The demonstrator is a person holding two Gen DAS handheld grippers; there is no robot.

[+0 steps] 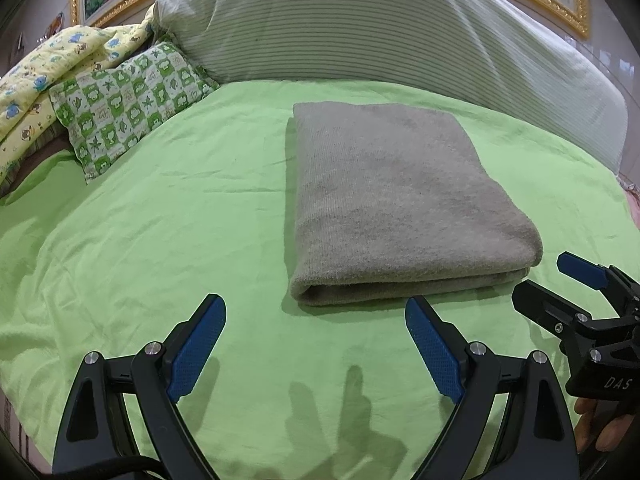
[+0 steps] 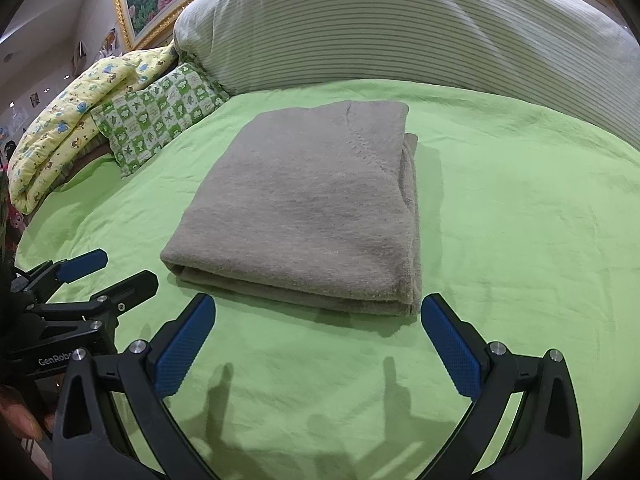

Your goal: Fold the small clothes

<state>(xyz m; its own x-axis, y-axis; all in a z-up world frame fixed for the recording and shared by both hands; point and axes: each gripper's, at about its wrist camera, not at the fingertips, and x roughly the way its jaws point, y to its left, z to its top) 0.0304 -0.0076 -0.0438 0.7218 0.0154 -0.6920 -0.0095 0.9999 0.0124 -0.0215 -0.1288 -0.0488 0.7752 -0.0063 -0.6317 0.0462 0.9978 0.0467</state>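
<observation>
We hold both grippers just short of the grey cloth, which lies folded into a thick rectangle on the green sheet of the bed, its rounded fold edge facing us. The left gripper has its jaws wide open and holds nothing, and the right gripper is the same, jaws spread and empty, level with the cloth's near edge. The fold looks nearly or fully done, in our judgement. The risks from here: a jaw could pinch only the top layer and peel the stack open, or snag the sheet beneath and drag it up. The right side shows 2 offset layers, so an uneven lift there could skew the fold. The grippers sit close together and could collide.
</observation>
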